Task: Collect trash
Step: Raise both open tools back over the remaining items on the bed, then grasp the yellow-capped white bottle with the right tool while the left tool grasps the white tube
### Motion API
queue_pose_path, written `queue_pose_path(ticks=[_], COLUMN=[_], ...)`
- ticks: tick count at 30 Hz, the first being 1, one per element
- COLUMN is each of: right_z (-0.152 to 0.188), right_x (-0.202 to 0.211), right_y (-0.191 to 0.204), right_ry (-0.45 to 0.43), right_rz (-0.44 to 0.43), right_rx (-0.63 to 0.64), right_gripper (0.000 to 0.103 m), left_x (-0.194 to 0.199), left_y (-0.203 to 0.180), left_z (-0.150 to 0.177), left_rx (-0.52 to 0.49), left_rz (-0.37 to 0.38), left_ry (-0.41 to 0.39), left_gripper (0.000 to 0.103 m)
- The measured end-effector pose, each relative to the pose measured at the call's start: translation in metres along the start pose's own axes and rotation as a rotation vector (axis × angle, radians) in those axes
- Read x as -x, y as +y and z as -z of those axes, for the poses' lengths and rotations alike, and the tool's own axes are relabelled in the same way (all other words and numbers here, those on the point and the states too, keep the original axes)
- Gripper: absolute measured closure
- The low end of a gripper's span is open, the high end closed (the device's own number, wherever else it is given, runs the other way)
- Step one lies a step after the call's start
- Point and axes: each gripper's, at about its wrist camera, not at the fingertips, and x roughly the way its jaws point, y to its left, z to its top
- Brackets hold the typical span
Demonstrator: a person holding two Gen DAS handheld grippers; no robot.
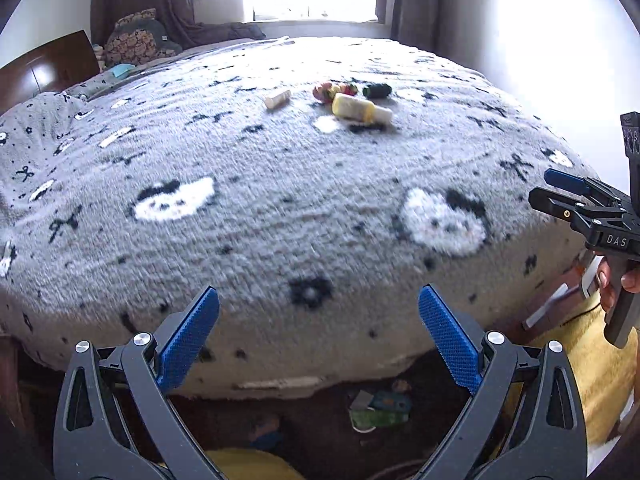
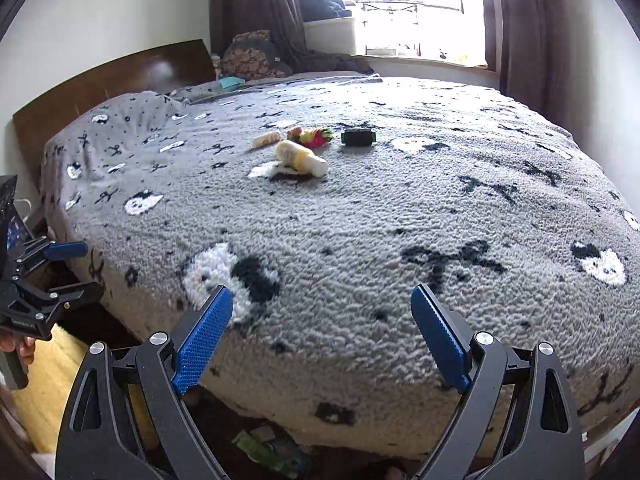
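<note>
While both our tools, left tool (image 1: 319,300) and right tool (image 2: 322,302), gape wide and empty, a grey patterned bed (image 2: 400,208) fills the curtained room (image 2: 516,20).

Two wrist cameras at the foot edge of a bed, both aimed across it toward the window.

Each looks forward and downward over the grey patterned blanket (image 1: 280,184), its own blue pads framing the bottom at 7 and 5 o'clock. The left wrist view catches the right gripper (image 1: 560,196) at 3 o'clock; the right wrist view catches the left gripper (image 2: 76,270) at 9 o'clock. Both share the yellow bottle (image 1: 354,108) and small items beside it near 12 o'clock, well off, and the window (image 2: 400,4).
</note>
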Motion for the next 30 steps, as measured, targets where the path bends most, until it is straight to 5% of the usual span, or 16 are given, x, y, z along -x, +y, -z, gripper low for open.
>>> queue_pose_path(ticks=[20,30], right_z=[-0.080,-0.122], right_x=[-0.118,-0.197], right_y=[0.001,0.026], right_ry=[0.106,0.154], right_rz=[0.030,-0.003], right_rx=[0.041,0.083], right_gripper=[0.013,0.034], left_x=[-0.085,-0.114], left_y=[0.037,0.050], left_z=[-0.079,-0.098], left_rx=[0.064,0.057], left_rz=[-0.032,-0.047], left_ry=[0.043,0.070], left_gripper=[0.008,0.008])
